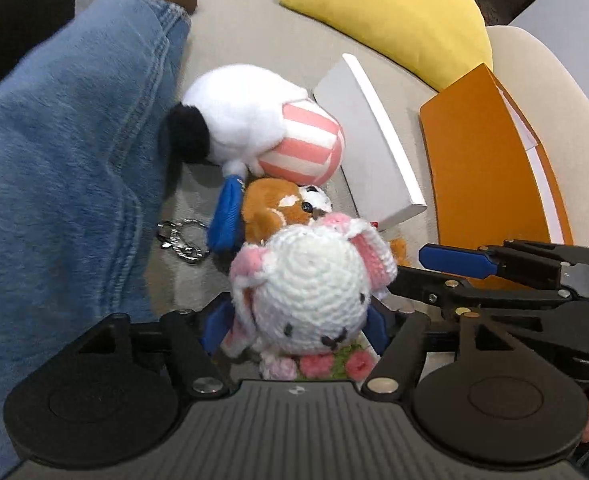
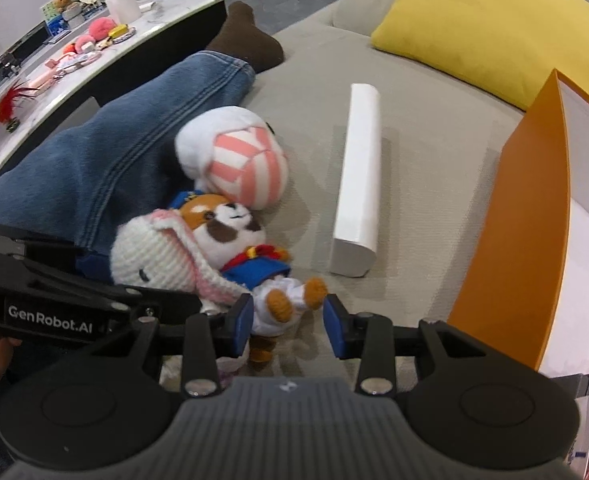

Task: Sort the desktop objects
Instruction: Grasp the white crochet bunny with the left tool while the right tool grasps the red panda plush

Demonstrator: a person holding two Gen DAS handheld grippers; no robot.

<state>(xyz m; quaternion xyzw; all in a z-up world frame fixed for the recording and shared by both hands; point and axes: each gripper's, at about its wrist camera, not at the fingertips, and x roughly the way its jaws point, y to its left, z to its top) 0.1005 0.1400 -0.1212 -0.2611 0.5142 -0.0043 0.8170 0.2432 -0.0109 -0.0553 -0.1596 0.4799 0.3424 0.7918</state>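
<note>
On a beige sofa, the left gripper [image 1: 296, 322] clasps a soft crocheted white bunny [image 1: 306, 292] by its round head. The right gripper [image 2: 288, 326] – jaws wide – straddles a plush brown dog's [image 2: 230, 228] legs. The toys lie pressed together, so lifting one may drag its fuzzy neighbour – or the striped plush [image 2: 246, 168] above.

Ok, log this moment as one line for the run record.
left tool: shut on crochet bunny | right tool: open around brown dog plush legs | orange box: right, empty-looking
</note>
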